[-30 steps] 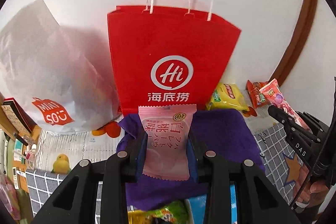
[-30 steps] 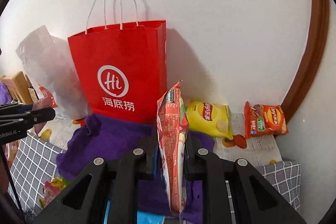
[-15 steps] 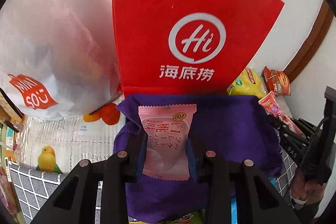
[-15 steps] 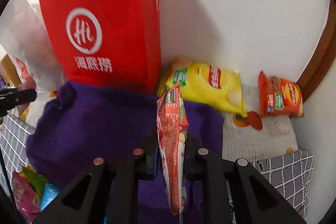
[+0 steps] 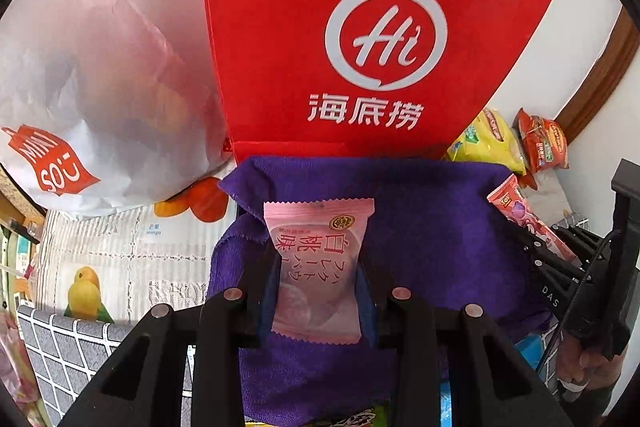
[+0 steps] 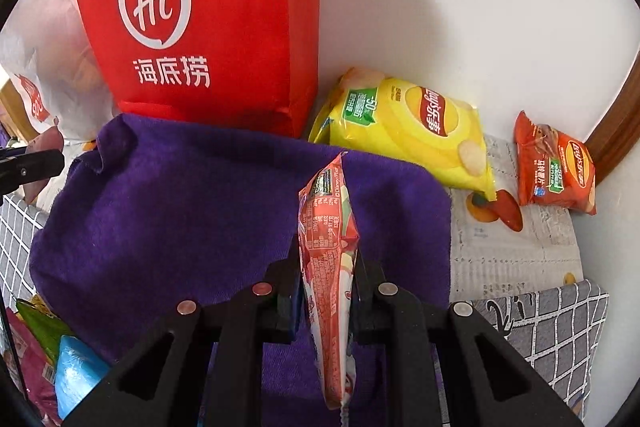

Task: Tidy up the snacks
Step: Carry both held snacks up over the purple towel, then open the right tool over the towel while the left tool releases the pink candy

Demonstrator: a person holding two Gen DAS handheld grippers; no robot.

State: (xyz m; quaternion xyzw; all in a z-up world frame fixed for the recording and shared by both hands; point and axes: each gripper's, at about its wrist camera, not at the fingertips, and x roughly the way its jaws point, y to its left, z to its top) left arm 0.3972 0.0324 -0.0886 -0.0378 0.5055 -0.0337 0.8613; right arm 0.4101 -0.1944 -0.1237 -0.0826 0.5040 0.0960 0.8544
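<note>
Left wrist view: the left hand-held gripper (image 5: 318,279) stays clenched on a pink peach-flavour sweet packet (image 5: 318,263), now hanging low over the purple cloth (image 5: 432,227), where a second ago the whole red paper bag (image 5: 360,47) with its handles still showed above it. Right wrist view: the right hand-held gripper (image 6: 326,291) keeps its grasp on a long red snack packet (image 6: 330,247) held edge-on, and it too has dropped toward the cloth. Both descents suggest the two packets are about to be set down on the cloth rather than put into the bag, whose mouth is now out of frame. Room is tight at the back: the red bag stands against the cloth's far edge, with a white plastic bag (image 5: 92,75) just beside it on the left. A yellow crisp bag (image 6: 412,131) touches the cloth's far right corner, and an orange crisp bag (image 6: 554,163) lies apart near the wall. The cloth's middle is bare, the safest place to release.
</note>
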